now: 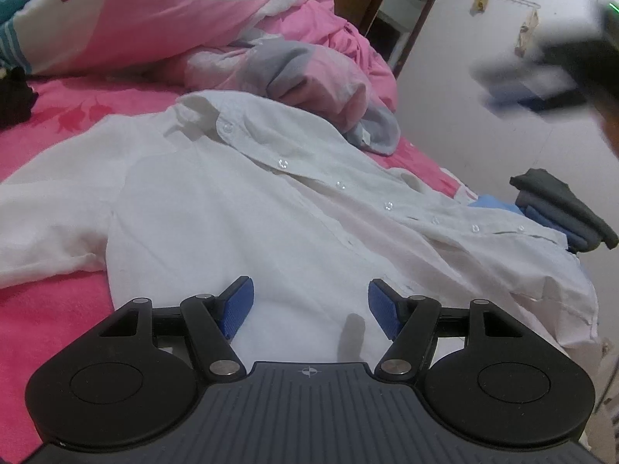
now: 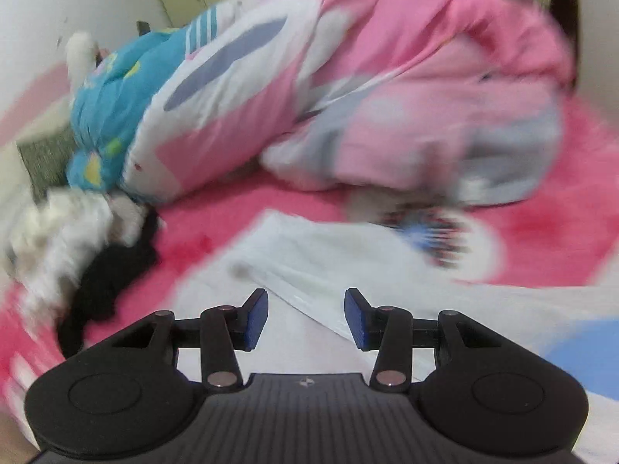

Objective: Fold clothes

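Observation:
A white button-up shirt (image 1: 240, 208) lies spread face up on the pink bed sheet (image 1: 50, 309), collar at the far end, button placket running to the right. My left gripper (image 1: 309, 305) is open and empty, just above the shirt's lower body. My right gripper (image 2: 305, 317) is open and empty over the white shirt (image 2: 309, 263); this view is motion-blurred. The right gripper also shows as a dark blur in the left wrist view (image 1: 541, 77), raised at the upper right.
A crumpled pink, white and grey quilt (image 1: 193, 27) lies beyond the shirt. A stack of folded dark and blue clothes (image 1: 561, 208) sits at the bed's right edge. A black garment (image 2: 112, 274) and a white fluffy item (image 2: 58, 228) lie at the left. A white wall (image 1: 483, 147) stands to the right.

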`<state>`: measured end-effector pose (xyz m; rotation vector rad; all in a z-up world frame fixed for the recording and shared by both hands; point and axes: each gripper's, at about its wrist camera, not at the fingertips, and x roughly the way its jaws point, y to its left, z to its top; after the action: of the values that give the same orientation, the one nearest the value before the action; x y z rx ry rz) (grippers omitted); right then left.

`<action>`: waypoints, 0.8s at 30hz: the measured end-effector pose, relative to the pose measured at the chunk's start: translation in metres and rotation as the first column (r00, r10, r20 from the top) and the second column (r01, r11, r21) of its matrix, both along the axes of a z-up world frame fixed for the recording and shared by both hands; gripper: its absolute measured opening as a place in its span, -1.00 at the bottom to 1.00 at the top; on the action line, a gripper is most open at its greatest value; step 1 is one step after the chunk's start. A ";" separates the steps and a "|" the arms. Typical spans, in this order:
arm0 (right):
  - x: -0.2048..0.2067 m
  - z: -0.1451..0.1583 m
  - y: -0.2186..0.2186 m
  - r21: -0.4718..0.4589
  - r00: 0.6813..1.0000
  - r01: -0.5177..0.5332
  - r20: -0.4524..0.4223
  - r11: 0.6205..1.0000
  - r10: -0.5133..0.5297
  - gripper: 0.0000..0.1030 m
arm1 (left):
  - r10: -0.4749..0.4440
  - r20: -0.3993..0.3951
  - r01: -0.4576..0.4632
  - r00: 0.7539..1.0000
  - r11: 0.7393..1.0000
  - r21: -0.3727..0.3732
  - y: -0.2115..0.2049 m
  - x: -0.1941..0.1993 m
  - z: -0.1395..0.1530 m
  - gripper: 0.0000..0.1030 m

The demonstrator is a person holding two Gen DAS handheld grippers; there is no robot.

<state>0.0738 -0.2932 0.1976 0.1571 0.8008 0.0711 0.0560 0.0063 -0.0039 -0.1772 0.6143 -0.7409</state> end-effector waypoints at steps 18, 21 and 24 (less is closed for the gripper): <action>-0.166 -0.094 -0.106 -0.613 0.984 0.136 0.173 0.779 -0.036 -0.11 | 0.055 0.066 -0.054 0.996 0.998 -0.007 0.020 -0.107 0.048 0.46; -0.146 -0.112 -0.113 -0.644 0.993 0.051 0.111 0.763 0.028 -0.14 | 0.068 0.043 -0.069 0.997 0.997 0.025 0.019 -0.128 0.047 0.46; -0.136 -0.114 -0.129 -0.578 0.994 0.045 0.106 0.815 0.020 -0.34 | 0.089 0.016 -0.089 0.996 0.995 0.050 0.018 -0.142 0.045 0.46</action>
<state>-0.0619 -0.4221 0.0833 -0.4233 0.6814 -0.1804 -0.0855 0.0238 0.0414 -0.1514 0.6081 -0.6394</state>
